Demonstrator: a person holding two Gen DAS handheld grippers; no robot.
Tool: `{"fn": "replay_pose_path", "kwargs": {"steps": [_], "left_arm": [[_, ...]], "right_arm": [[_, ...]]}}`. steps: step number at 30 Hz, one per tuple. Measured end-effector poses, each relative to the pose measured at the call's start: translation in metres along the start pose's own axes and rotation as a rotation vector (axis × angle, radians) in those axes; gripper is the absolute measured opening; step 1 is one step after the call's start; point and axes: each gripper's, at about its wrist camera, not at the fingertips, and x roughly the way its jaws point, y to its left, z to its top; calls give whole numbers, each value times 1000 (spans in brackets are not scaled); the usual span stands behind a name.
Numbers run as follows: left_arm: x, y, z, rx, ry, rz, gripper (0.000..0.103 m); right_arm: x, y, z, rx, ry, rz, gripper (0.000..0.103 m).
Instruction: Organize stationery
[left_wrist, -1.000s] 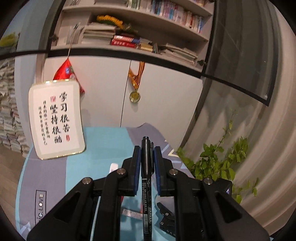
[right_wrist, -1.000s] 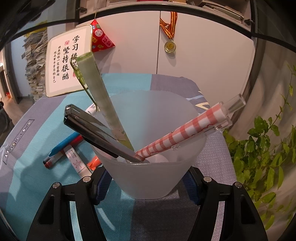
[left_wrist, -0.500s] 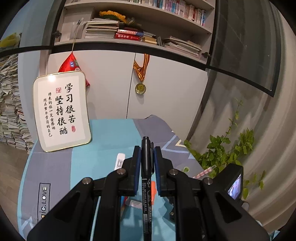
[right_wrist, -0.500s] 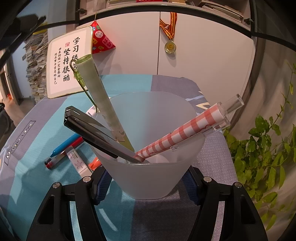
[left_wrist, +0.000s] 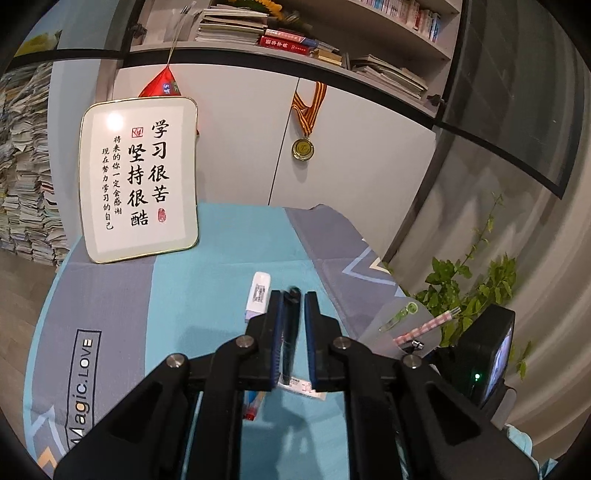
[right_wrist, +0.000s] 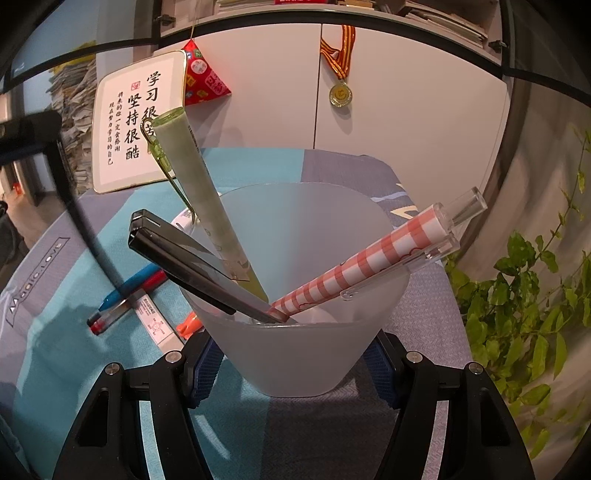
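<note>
Left gripper: my left gripper (left_wrist: 293, 295) is pinching a black marker pen (left_wrist: 290, 332) between its blue-padded fingers (left_wrist: 277, 325); the pen runs along the fingers with its tip just past their ends, and its image is blurred.

Right gripper: my right gripper (right_wrist: 291, 354) is clamped on the lower wall of a frosted translucent plastic cup (right_wrist: 303, 332), one blue pad on each side.

Cup contents: a pale green pen with a clear green clip (right_wrist: 199, 199) leans to the left, a black flat-sided pen (right_wrist: 192, 266) leans further left over the rim, and a red-and-white checked pen with a clear end (right_wrist: 373, 262) leans right. A clear plastic pen (right_wrist: 402, 266) lies alongside the checked one.

Cup from the left view: I see it low on the right (left_wrist: 399, 325), beside the other gripper's camera body (left_wrist: 484, 354).

Table: a blue and grey patterned cloth (left_wrist: 207, 280) covers it.

Loose stationery: a white rectangular eraser with a label (left_wrist: 258, 291) lies just beyond the left fingertips. In the right view a blue pen (right_wrist: 129, 284), a red pen (right_wrist: 125, 302), a white labelled stick (right_wrist: 153, 321) and something orange (right_wrist: 188, 323) lie together left of the cup.

Background: a gold-rimmed white plaque with black calligraphy (left_wrist: 140, 181) stands at the far edge of the cloth, a gold medal on a striped ribbon (left_wrist: 303, 147) hangs on the white cabinet, and a green leafy plant (right_wrist: 532, 295) stands to the right.
</note>
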Motion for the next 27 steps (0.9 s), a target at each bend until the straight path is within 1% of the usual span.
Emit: {"fn": "replay_pose_path", "kwargs": {"steps": [7, 10, 11, 13, 15, 16, 18, 19, 21, 23, 25, 27], "left_arm": [[-17, -19, 5, 100, -53, -20, 2], [-20, -21, 5, 119, -57, -23, 3], [-18, -18, 6, 102, -46, -16, 6], [-12, -4, 8, 43, -11, -2, 6], [3, 17, 10, -43, 71, 33, 14], [14, 34, 9, -116, 122, 54, 17], [30, 57, 8, -224, 195, 60, 17], [38, 65, 7, -266, 219, 63, 18], [60, 79, 7, -340, 278, 73, 28], [75, 82, 9, -374, 302, 82, 48], [89, 84, 10, -402, 314, 112, 51], [101, 87, 10, -429, 330, 139, 51]], "right_arm": [[0, -1, 0, 1, 0, 1, 70], [0, -1, 0, 1, 0, 1, 70], [0, 0, 0, 0, 0, 0, 70], [0, 0, 0, -1, -1, -1, 70], [0, 0, 0, -2, -1, -1, 70], [0, 0, 0, -2, 0, -1, 70], [1, 0, 0, -3, 0, 0, 70], [1, 0, 0, -3, 0, 0, 70], [0, 0, 0, -3, 0, -1, 70], [1, 0, 0, -3, 0, -1, 70], [1, 0, 0, -2, 0, -1, 70], [1, 0, 0, -2, 0, 0, 70]]}}
